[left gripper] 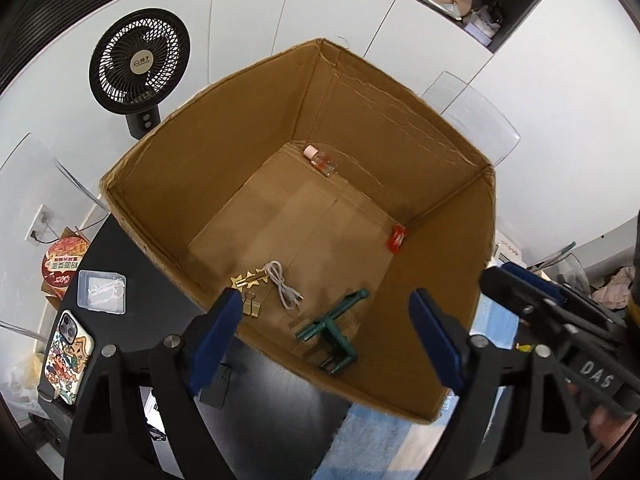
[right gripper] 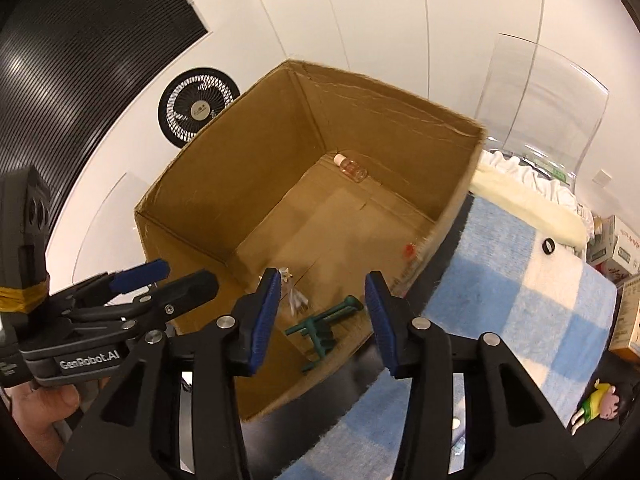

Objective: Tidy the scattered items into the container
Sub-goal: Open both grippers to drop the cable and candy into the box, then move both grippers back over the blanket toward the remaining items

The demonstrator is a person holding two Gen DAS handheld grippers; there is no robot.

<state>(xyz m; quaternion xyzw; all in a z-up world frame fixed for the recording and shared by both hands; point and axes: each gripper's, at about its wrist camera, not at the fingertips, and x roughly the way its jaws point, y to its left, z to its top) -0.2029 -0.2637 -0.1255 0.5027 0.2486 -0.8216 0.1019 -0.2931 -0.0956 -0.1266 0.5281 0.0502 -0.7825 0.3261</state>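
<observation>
**Now both grippers hang empty over the box, time to fetch more things**

Right now the left gripper (left gripper: 328,340) has its jaws wide apart with nothing between them, and the right gripper (right gripper: 322,316) is spread open and empty too. Both hang just above the near edge of the cardboard box (left gripper: 200,168).

Inside the box lie some tidied things. A green metal stand (left gripper: 334,334) lies near the box's near wall, tipped on its side, with its long arm pointing toward the far right corner. A white cable (left gripper: 284,288) lies just beside it, looped, running from the near wall toward the middle. A gold star clip (left gripper: 250,278) and a gold binder clip (left gripper: 252,307) sit by the near left wall. A small bottle (left gripper: 320,160) with a pink cap lies on its side against the far wall, cap pointing to the far left corner. A small red thing (left gripper: 396,238) rests in the right corner.

Outside the box, to its left, sit a clear plastic case (left gripper: 102,291) and a phone (left gripper: 68,356) in a cartoon cover. The phone's long side points toward the box. To its right, a small toy figure (right gripper: 596,404) lies past the blue checked cloth (right gripper: 500,280).

I think the next good move is to lift each gripper clear of the box wall first, then go to the nearest thing outside. For the phone, close on its narrow sides, not its ends, so it does not tip
</observation>
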